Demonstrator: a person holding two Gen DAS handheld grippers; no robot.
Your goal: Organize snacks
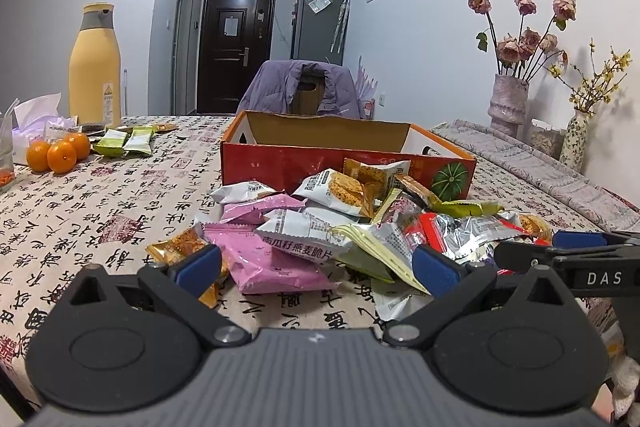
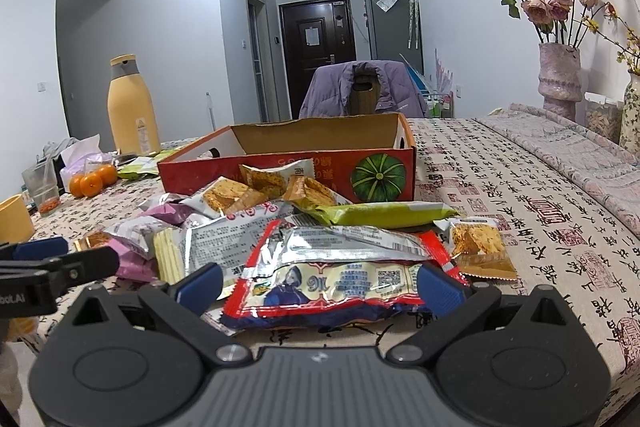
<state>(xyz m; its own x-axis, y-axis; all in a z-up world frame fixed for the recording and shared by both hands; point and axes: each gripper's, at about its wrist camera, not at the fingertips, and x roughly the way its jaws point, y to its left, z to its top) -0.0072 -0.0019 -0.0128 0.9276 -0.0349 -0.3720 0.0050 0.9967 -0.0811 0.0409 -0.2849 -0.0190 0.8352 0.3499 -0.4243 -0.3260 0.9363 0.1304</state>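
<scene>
A heap of snack packets (image 1: 340, 223) lies on the patterned tablecloth in front of an open red cardboard box (image 1: 280, 167). In the left wrist view my left gripper (image 1: 316, 267) is open, low over the table, its blue pads on either side of a pink packet (image 1: 272, 263). In the right wrist view my right gripper (image 2: 320, 285) is open too, and a red-edged packet (image 2: 340, 287) lies flat between its pads. The box (image 2: 248, 171) stands just behind the pile and looks empty from here. Each gripper shows at the edge of the other's view: right gripper (image 1: 560, 251), left gripper (image 2: 60, 259).
At the far left stand a tall yellow bottle (image 1: 94, 67), three oranges (image 1: 60, 155), green packets (image 1: 124, 143) and a glass (image 2: 40, 187). Vases with dried flowers (image 1: 508, 99) stand at the right wall. A chair with a purple jacket (image 1: 304, 87) sits behind the table.
</scene>
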